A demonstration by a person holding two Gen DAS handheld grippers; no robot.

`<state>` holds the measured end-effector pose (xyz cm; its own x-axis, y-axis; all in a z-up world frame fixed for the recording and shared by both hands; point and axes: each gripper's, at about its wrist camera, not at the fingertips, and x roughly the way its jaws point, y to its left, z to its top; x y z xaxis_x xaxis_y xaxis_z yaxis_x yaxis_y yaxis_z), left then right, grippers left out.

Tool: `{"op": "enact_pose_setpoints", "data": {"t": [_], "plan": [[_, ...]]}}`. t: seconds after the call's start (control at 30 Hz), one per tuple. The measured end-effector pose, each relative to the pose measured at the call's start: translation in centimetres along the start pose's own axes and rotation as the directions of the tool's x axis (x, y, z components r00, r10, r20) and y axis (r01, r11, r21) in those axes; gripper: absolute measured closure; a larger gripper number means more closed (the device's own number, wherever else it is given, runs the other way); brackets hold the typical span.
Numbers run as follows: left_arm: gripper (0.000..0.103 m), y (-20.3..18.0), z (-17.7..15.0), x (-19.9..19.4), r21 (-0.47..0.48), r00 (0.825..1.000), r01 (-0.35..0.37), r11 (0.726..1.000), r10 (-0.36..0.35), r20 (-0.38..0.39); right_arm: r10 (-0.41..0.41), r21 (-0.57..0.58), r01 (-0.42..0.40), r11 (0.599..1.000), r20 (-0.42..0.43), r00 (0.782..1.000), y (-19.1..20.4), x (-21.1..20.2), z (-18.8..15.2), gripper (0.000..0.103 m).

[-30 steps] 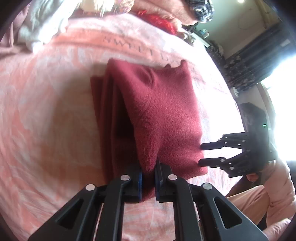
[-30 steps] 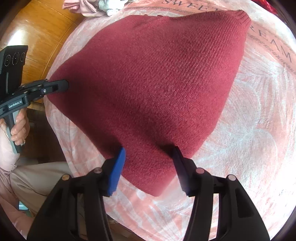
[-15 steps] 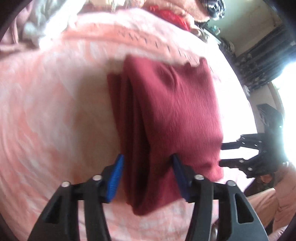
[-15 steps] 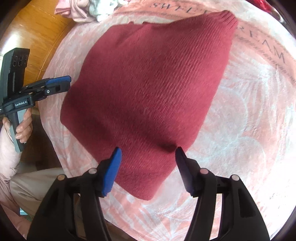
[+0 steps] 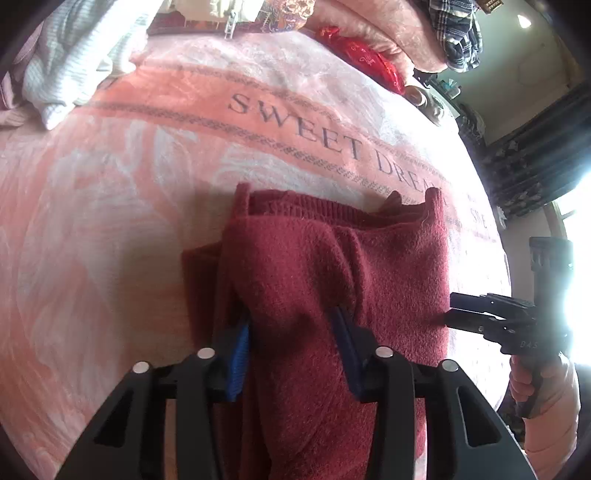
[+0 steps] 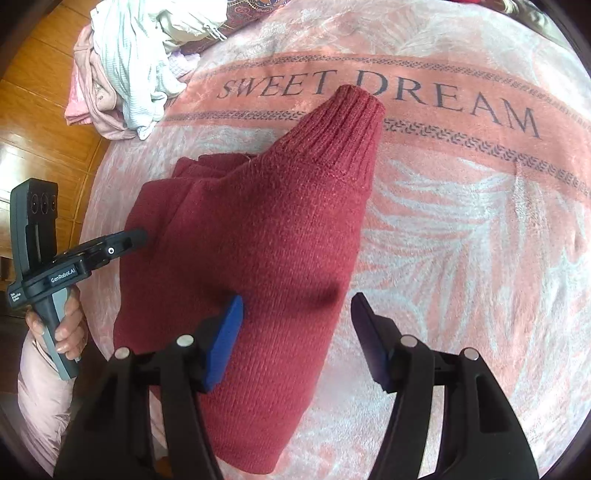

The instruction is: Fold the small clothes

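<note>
Blanket (image 6: 461,221) pink, lettered, wood floor (image 6: 44,110), dark curtains (image 5: 535,155)

blanket (image 6: 461,229): pink with pale leaf print, a band lettered "SWEET DREAM"
clothes heap (image 6: 133,70): white and pale pink garments bunched at the blanket's far left edge
floor (image 6: 40,110): orange-brown wood boards
red packet (image 5: 362,61): shiny, at the blanket's far edge
plaid cloth (image 5: 460,35): dark checked, beyond the packet
curtain (image 5: 535,155): dark, beside a bright window

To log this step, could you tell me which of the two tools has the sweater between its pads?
The left tool: the red sweater bunches between its pads, while the right tool stands open at the sweater's edge.
</note>
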<state>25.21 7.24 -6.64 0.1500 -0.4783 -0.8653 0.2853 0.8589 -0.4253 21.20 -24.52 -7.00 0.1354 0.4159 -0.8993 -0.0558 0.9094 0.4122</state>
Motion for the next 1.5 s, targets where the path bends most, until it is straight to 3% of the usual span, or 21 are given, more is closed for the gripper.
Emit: {"op": "enact_pose_setpoints", "data": {"t": [0.03, 0.1, 0.2, 0.3, 0.47, 0.63, 0.73, 0.9, 0.93, 1.0, 1.03, 1.13, 1.27, 1.4, 1.5], "plan": [[0.082, -0.1, 0.1, 0.1, 0.002, 1.0, 0.002, 1.0, -0.002, 0.002, 0.003, -0.001, -0.003, 1.0, 0.001, 1.0, -0.1, 0.1, 0.2, 0.042], [0.091, -0.1, 0.1, 0.2, -0.01, 1.0, 0.001, 1.0, -0.001, 0.007, 0.001, -0.005, -0.001, 1.0, 0.01, 1.0, -0.1, 0.0, 0.6, 0.042], [0.094, 0.0, -0.2, -0.7, -0.032, 0.995, -0.06, 0.998, 0.063, 0.077, -0.006, -0.013, 0.006, 1.0, 0.035, 0.999, 0.4, -0.5, 0.5, 0.042], [0.094, 0.9, -0.5, -1.6, -0.05, 0.989, -0.106, 0.993, 0.11, 0.1, -0.015, -0.021, 0.016, 1.0, 0.042, 0.999, 0.4, -0.4, 0.5, 0.042], [0.093, 2.0, -1.1, 1.2, -0.047, 0.983, -0.173, 0.984, 0.175, 0.052, -0.056, -0.016, 0.057, 0.998, 0.021, 0.998, 0.3, 1.1, 0.4, 0.042], [0.092, 0.9, -1.5, 1.6, 0.027, 0.969, -0.235, 0.972, 0.232, 0.086, -0.074, 0.016, 0.074, 0.997, 0.006, 0.997, -0.5, 2.4, 0.1, 0.037], [0.088, 1.5, -1.5, 1.0, 0.012, 0.975, -0.208, 0.978, 0.206, 0.083, -0.065, 0.018, 0.065, 0.998, 0.01, 0.998, -0.5, 2.0, 0.1, 0.037], [0.071, 1.4, -1.0, -0.7, -0.014, 0.986, -0.146, 0.989, 0.146, 0.08, -0.04, -0.011, 0.04, 0.999, 0.021, 0.999, 0.1, 0.4, 0.0, 0.039], [0.064, 1.4, -1.1, -1.3, -0.013, 0.987, -0.135, 0.991, 0.135, 0.081, -0.041, -0.021, 0.042, 0.999, 0.031, 0.999, 0.4, -0.1, -0.1, 0.039], [0.032, 1.1, -1.5, -2.5, -0.002, 0.985, -0.14, 0.99, 0.139, 0.099, -0.047, -0.06, 0.051, 0.997, 0.055, 0.997, 1.2, -1.1, -0.2, 0.04], [0.027, 0.9, -1.9, -3.2, 0.001, 0.98, -0.158, 0.987, 0.157, 0.119, -0.05, -0.076, 0.055, 0.996, 0.065, 0.997, 1.7, -1.5, -0.2, 0.04], [0.026, -0.6, -2.6, -4.4, 0.03, 0.97, -0.204, 0.978, 0.198, 0.143, -0.043, -0.095, 0.054, 0.994, 0.105, 0.993, 3.0, -2.5, 0.4, 0.04], [0.028, -3.3, -2.1, -4.3, 0.077, 0.974, -0.171, 0.982, 0.157, 0.162, 0.015, -0.069, -0.007, 0.998, 0.109, 0.994, 3.9, -2.1, 2.0, 0.04], [0.028, -4.8, -1.3, -1.4, 0.117, 0.985, -0.153, 0.981, 0.142, 0.1, -0.004, -0.033, 0.007, 0.999, 0.074, 0.997, 3.8, 0.1, 3.5, 0.04], [0.03, -3.7, -0.8, 1.4, 0.096, 0.986, -0.166, 0.981, 0.164, 0.028, -0.022, -0.001, 0.022, 1.0, 0.049, 0.999, 2.9, 1.6, 4.1, 0.042]]}}
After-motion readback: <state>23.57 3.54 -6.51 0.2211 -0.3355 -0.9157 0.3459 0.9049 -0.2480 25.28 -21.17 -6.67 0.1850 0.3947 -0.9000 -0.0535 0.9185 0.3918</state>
